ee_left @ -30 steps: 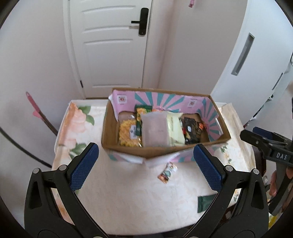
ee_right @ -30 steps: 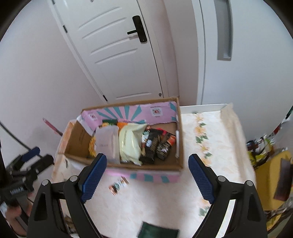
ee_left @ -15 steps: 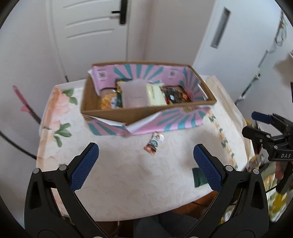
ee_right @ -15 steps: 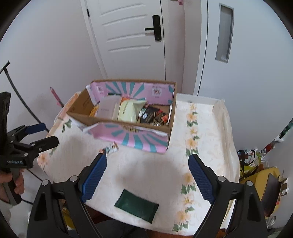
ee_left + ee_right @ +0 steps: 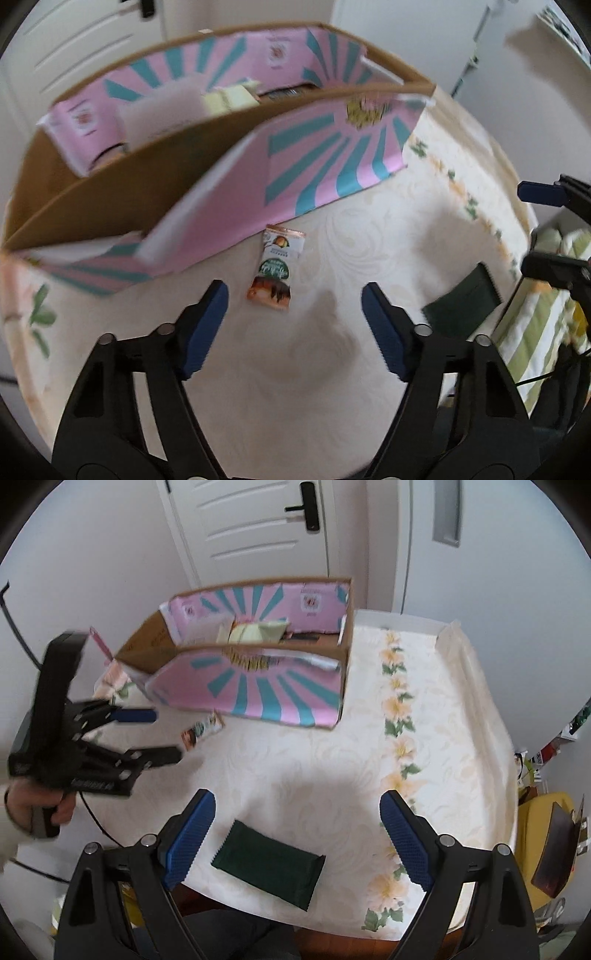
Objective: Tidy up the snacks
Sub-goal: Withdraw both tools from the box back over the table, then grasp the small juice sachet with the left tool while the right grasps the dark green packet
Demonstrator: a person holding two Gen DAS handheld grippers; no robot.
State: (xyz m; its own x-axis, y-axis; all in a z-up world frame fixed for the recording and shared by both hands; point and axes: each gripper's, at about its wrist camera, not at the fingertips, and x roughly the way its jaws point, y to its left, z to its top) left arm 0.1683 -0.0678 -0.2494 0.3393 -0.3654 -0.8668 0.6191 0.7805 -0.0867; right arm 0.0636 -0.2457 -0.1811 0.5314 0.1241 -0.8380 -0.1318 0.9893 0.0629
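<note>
A cardboard box (image 5: 110, 199) with pink and teal flaps holds several snack packs (image 5: 258, 633) at the back of the table. In front of it lies a small orange and white snack packet (image 5: 275, 267) (image 5: 201, 731). My left gripper (image 5: 293, 299) (image 5: 162, 734) hovers low just before that packet, its jaws closing with nothing pressed between them. A dark green packet (image 5: 267, 864) (image 5: 461, 302) lies near the front table edge. My right gripper (image 5: 297, 805) hangs open above it, also visible at the edge of the left wrist view (image 5: 546, 229).
A cream floral tablecloth (image 5: 424, 738) covers the table. A person's hand (image 5: 33, 805) holds the left gripper's handle. A white door (image 5: 258, 528) stands behind the box. A yellow item (image 5: 546, 830) and clutter sit off the table's right side.
Both grippers have come down toward the table. The left one has dropped close to the small packet and its jaws have narrowed. The right one now hangs over the dark green packet.
</note>
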